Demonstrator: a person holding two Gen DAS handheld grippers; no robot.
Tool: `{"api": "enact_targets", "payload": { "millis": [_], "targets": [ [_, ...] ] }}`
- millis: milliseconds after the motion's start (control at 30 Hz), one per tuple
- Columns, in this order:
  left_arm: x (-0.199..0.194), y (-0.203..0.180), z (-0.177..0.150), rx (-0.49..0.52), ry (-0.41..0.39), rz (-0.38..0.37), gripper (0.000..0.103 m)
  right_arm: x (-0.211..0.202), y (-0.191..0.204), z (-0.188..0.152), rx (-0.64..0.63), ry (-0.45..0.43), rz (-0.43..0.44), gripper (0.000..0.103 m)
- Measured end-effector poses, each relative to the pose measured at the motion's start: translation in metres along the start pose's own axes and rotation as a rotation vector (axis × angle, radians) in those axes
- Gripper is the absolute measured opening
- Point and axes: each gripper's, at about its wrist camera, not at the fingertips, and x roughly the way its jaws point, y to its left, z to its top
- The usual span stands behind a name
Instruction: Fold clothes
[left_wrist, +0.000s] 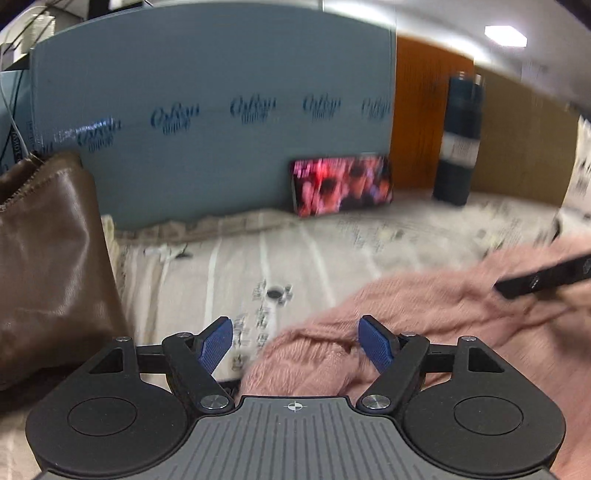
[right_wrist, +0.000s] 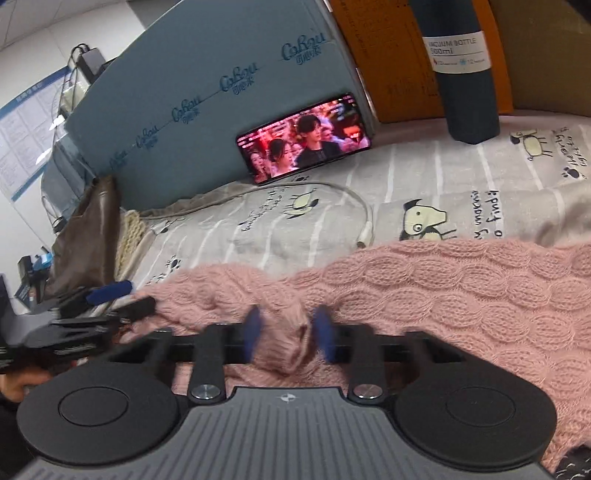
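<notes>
A pink cable-knit sweater (right_wrist: 443, 288) lies on a printed grey sheet (right_wrist: 295, 225); it also shows in the left wrist view (left_wrist: 406, 306). My left gripper (left_wrist: 295, 341) is open, its blue pads wide apart over the sweater's left edge, holding nothing. It also appears at the left of the right wrist view (right_wrist: 110, 295). My right gripper (right_wrist: 286, 332) has its blue pads close around a bunched fold of the sweater. One of its fingers (left_wrist: 543, 277) shows at the right of the left wrist view.
A brown leather bag (left_wrist: 48, 266) stands at the left. A phone (right_wrist: 304, 138) playing video leans on a blue board (right_wrist: 207, 74). A dark vacuum bottle (right_wrist: 465, 70) stands at the back right. A white cable (right_wrist: 354, 206) lies on the sheet.
</notes>
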Motion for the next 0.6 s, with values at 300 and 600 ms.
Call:
{"api": "enact_targets", "payload": {
  "millis": [300, 600],
  "targets": [
    [-0.014, 0.005, 0.003, -0.021, -0.1, 0.026, 0.078, -0.045, 0.008, 0.005, 0.148, -0.059, 0.25, 0.008],
    [0.004, -0.012, -0.003, 0.061, -0.012, 0.027, 0.08, -0.021, 0.028, -0.016, -0.032, 0.03, 0.003, 0.01]
  ]
}}
